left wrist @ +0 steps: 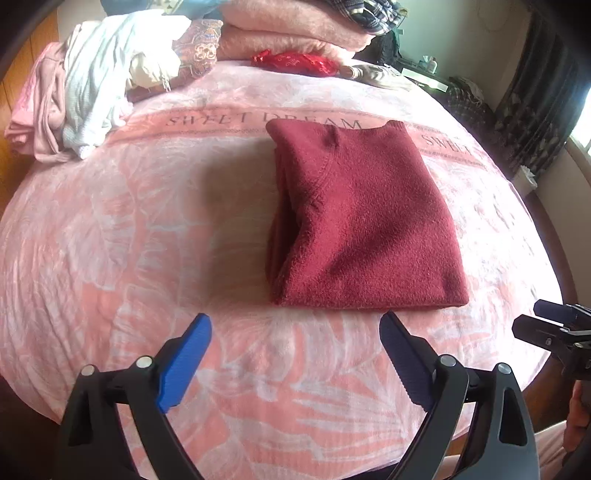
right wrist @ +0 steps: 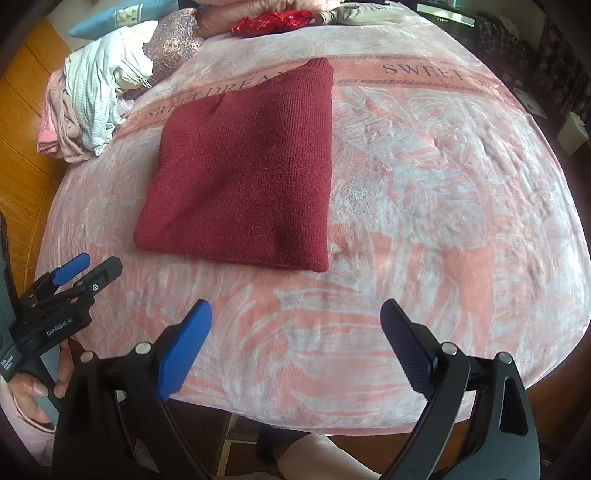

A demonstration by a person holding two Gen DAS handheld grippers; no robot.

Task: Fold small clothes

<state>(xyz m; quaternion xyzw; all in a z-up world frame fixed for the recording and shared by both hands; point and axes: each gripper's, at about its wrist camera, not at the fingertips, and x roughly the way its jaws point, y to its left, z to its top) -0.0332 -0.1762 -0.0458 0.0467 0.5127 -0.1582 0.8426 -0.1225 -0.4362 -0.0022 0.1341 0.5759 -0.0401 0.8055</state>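
Note:
A dark red knitted sweater (left wrist: 362, 218) lies folded into a neat rectangle on the pink blanket (left wrist: 147, 240); the right wrist view has it (right wrist: 243, 173) left of centre. My left gripper (left wrist: 295, 325) hangs open above the blanket, just short of the sweater's near edge, with nothing between its blue pads. My right gripper (right wrist: 295, 314) is open too, held above the blanket nearer than the sweater, and empty. Each gripper shows in the other's view: the right one (left wrist: 546, 321) at the right edge, the left one (right wrist: 88, 266) at the left edge in a hand.
A heap of white and pink clothes (left wrist: 81, 99) sits at the bed's far left. Patterned pillows (left wrist: 199, 51), folded pink blankets (left wrist: 288, 33) and a red cloth (left wrist: 295, 61) line the far side. Wooden floor (right wrist: 26, 110) lies left, curtains (left wrist: 535, 96) right.

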